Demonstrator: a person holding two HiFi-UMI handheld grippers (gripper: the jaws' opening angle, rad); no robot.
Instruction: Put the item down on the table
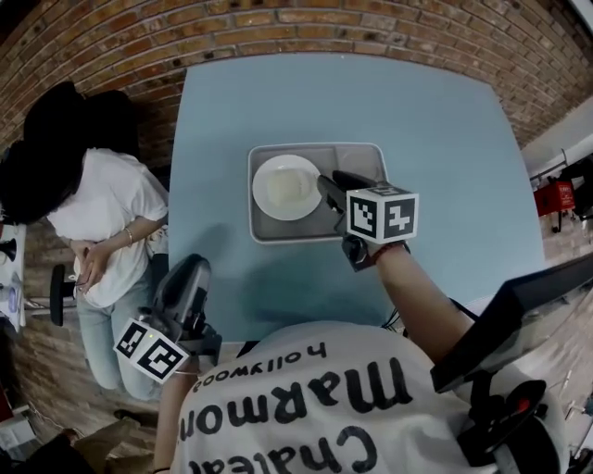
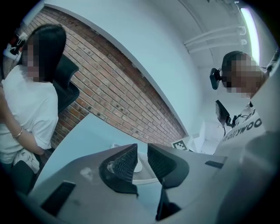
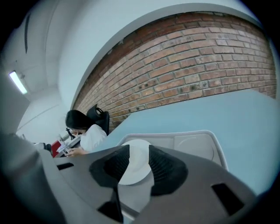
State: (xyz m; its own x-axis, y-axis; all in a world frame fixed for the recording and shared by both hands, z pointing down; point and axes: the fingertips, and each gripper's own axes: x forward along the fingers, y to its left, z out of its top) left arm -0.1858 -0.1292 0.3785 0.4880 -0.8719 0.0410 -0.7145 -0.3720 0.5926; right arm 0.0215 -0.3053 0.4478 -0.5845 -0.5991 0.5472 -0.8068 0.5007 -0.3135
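Note:
A grey tray (image 1: 357, 157) lies flat on the light-blue table (image 1: 389, 93), with a white plate (image 1: 285, 187) in its left half. My right gripper (image 1: 330, 189) hovers over the tray's near right part, jaws drawn close with only a thin slit, holding nothing. In the right gripper view the plate (image 3: 136, 145) shows beyond the right gripper (image 3: 139, 154), inside the tray (image 3: 194, 146). My left gripper (image 1: 193, 270) hangs off the table's near left corner, away from the tray. The left gripper (image 2: 140, 154) has its jaws close together and empty too.
A person in a white shirt (image 1: 97, 204) sits just left of the table. A brick wall (image 1: 278, 23) runs behind the far edge. A dark stand (image 1: 514, 319) juts in at the near right, and a red object (image 1: 556, 196) sits on the floor to the right.

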